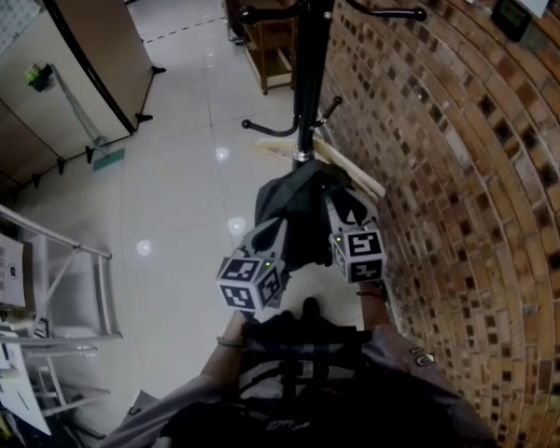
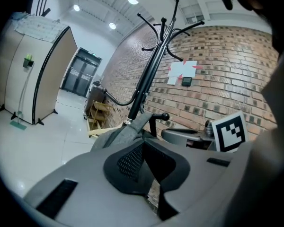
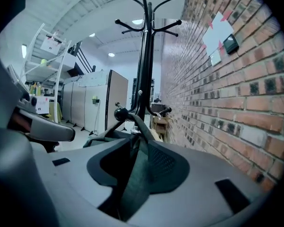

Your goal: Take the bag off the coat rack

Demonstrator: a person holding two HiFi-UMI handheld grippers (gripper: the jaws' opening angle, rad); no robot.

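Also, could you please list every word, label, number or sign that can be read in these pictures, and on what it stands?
No text here can be read for certain.
Papers on the brick wall: print too small to read.
Sheet on the metal shelf: blurred, not readable.
Marker cubes: black and white square patterns only, no words.
Print on the person's dark clothing: too faint to read.

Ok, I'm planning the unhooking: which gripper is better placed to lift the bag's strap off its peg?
Right, probably: the strap lies between the parted jaws of the right gripper, running up over the peg. The left gripper only faces the body of the bag.
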